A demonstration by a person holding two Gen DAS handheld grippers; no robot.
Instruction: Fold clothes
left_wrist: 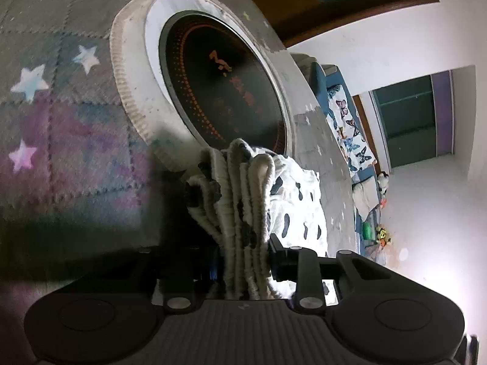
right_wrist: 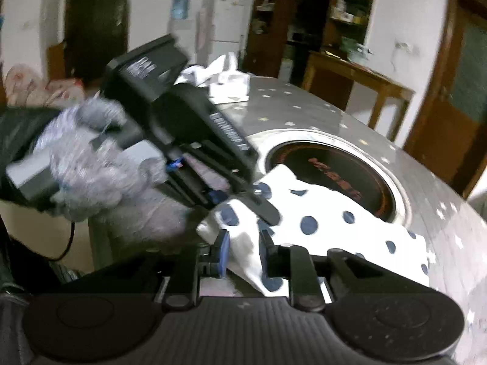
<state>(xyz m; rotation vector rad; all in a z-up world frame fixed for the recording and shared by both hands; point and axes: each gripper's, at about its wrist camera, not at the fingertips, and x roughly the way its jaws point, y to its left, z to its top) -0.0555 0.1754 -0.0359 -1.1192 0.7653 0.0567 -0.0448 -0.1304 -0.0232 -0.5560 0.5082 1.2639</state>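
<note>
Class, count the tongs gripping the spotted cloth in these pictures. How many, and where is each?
2. Left tongs pinch bunched folds of the spotted cloth; right tongs grip its near corner, just below the left ones.

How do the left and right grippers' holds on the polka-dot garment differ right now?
The left gripper is closed on a thick bunch of gathered, ribbed edge folds; the right gripper pinches a thin, flat white corner. The cloth in the left jaws stands up in a shadowed bundle, while the cloth past the right jaws spreads flat toward the round cooktop. Both hold the same polka-dot garment.
</note>
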